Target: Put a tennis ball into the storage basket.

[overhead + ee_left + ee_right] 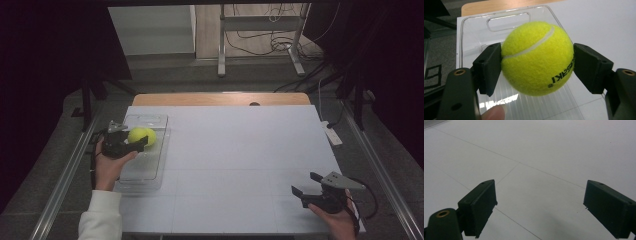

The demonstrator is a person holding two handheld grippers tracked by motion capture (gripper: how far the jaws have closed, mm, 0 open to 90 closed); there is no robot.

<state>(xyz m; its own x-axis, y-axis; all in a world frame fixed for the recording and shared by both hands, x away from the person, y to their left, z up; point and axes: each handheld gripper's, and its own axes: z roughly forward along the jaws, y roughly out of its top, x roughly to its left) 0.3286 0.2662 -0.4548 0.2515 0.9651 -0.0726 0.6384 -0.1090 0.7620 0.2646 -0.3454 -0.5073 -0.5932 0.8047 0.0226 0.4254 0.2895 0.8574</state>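
Left hand-held gripper (537,62) pinching tennis ball (537,58) over clear plastic bin (474,30).
Pads clamped on opposite sides of ball, held above bin floor near the handle-slot end, at tabletop (240,150) left edge. Probably placing into bin: lower straight down inside the walls, release only once near the bottom, else likely bounce-out. Right hand-held gripper (307,186) spread wide, empty, well apart at near right.

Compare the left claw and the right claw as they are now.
The left claw is shut on the tennis ball; the right claw is open with nothing between its jaws. The left claw is over the clear plastic tray at the table's left; the right claw is over bare white table near its right corner. Both have black jaws.
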